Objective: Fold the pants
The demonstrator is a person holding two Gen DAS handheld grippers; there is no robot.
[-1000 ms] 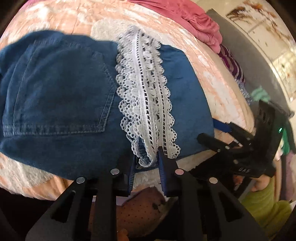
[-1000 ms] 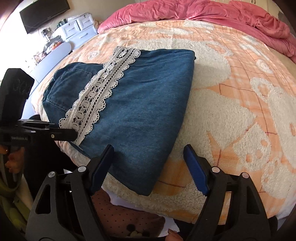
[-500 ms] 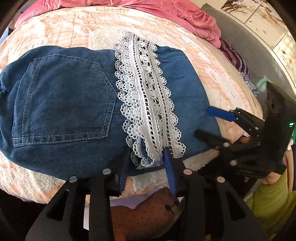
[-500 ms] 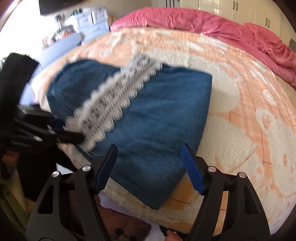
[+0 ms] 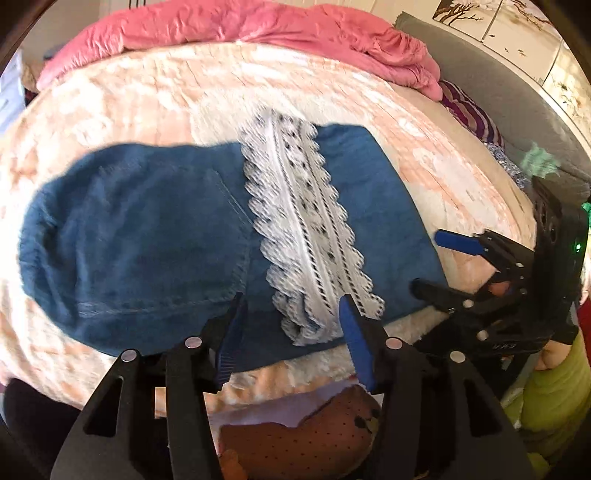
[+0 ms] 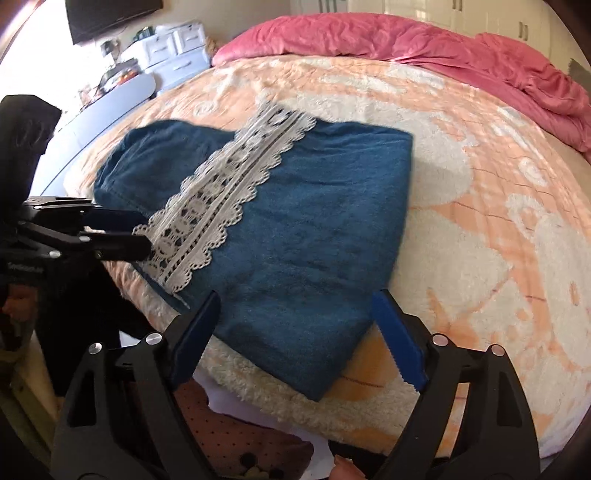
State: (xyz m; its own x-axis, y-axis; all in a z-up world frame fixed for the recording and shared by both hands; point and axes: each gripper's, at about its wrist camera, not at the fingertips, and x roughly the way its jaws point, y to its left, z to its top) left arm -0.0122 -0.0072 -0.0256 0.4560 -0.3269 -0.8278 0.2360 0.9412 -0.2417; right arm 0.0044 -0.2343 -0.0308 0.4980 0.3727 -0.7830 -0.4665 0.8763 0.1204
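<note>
Folded blue denim pants (image 5: 147,240) (image 6: 314,221) lie on the bed, with a white lace trim (image 5: 306,229) (image 6: 229,192) running across them. My left gripper (image 5: 290,306) (image 6: 136,232) hovers at the near edge of the pants. Its jaws are opening, and the end of the lace lies between them, not pinched. My right gripper (image 6: 295,299) (image 5: 430,260) stands over the near right corner of the fold. Its jaws are also opening, wide apart, with denim below the gap and no pad pressing on it.
The bed carries a fluffy peach and white blanket (image 6: 480,221) (image 5: 147,103). A crumpled pink duvet (image 6: 406,37) (image 5: 258,26) lies along the far side. White drawers (image 6: 173,44) stand at the back left. A brown dotted cushion (image 5: 303,443) sits below the near bed edge.
My left gripper has let go of the lace end, spread its jaws and lifted back a little. The right jaws stand slightly wider. The pants stay flat.
</note>
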